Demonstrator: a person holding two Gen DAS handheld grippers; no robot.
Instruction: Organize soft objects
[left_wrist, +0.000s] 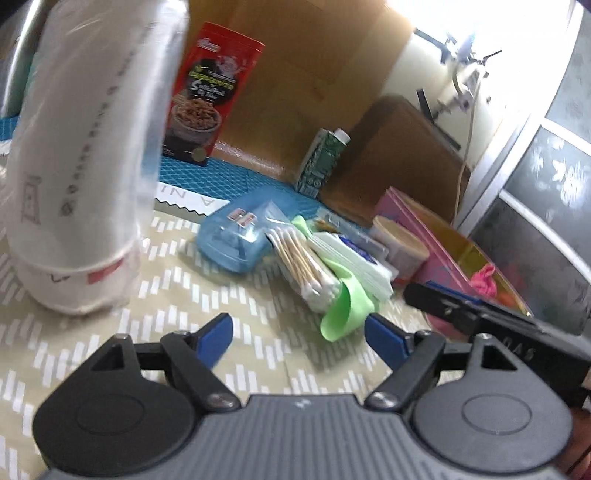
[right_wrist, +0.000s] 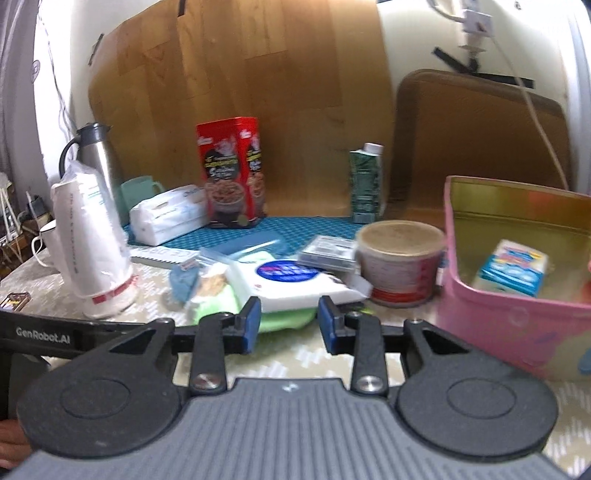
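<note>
Left gripper (left_wrist: 297, 338) spread, blue pads apart, nothing between them, low over the beige patterned counter (left_wrist: 207, 295). Right gripper (right_wrist: 289, 325) partly apart, pads empty, just in front of the clutter pile mid-counter; no contact seen.

Pile: light green soft cloth (right_wrist: 284, 319) at the bottom, flat white wipes pack with blue oval label (right_wrist: 295, 282) on top of it, clear bag of wooden cotton swabs (left_wrist: 306, 264) touching the cloth, translucent blue plastic case (left_wrist: 236, 236) beside the swabs. Round tub with tan lid (right_wrist: 400, 258) just right of the pile, touching or nearly touching the pink tin box (right_wrist: 509, 317). Pink box stands open near the right counter edge; a white-blue packet (right_wrist: 511, 269) lies inside, tilted.

Left side of the counter: tall sleeve of white paper cups in clear plastic (right_wrist: 94, 243), upright, slightly tilted. Toward the back edge, on a blue mat (right_wrist: 295, 227): white tissue pack (right_wrist: 168, 216), red cereal tin (right_wrist: 232, 170), green drink carton (right_wrist: 365, 182), all upright except the tissue pack lying flat. Steel thermos jug (right_wrist: 98, 162) behind the cups.
</note>
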